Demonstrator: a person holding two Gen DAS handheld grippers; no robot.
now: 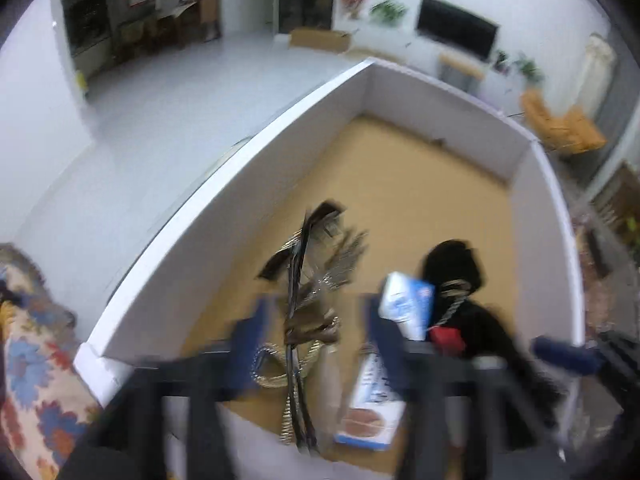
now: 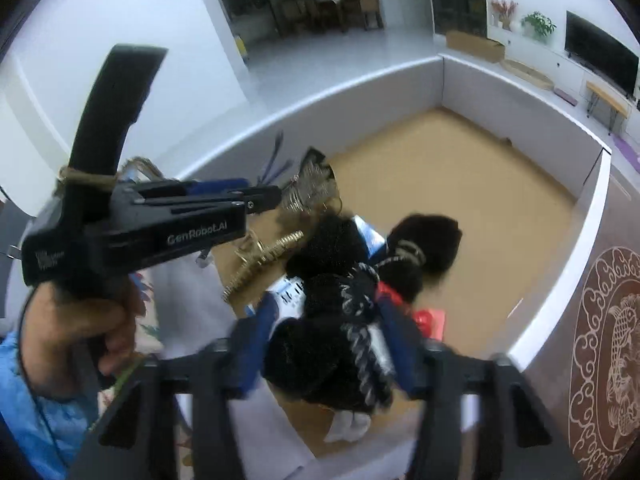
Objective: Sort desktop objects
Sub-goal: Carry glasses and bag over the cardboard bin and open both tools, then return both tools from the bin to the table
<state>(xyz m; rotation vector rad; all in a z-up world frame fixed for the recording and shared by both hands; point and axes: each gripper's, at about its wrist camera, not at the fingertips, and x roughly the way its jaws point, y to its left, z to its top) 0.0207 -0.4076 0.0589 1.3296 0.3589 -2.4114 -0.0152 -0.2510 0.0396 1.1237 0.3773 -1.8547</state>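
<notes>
Holding black plush [image 2: 332, 344] clamped in right hand-held gripper [image 2: 328, 332]; left hand-held gripper [image 1: 316, 328] apart around fan [image 1: 308, 280]; lower both gently into box [image 2: 556, 320].

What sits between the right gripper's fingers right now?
In the right wrist view, the black plush toy with a black-and-white twisted cord fills the gap of the right gripper, over the white-walled box.

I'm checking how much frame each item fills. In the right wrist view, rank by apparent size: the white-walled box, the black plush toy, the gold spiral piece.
1. white-walled box, largest.
2. black plush toy, enlarged by sitting close to the camera between the right gripper jaws.
3. gold spiral piece, smallest.
</notes>
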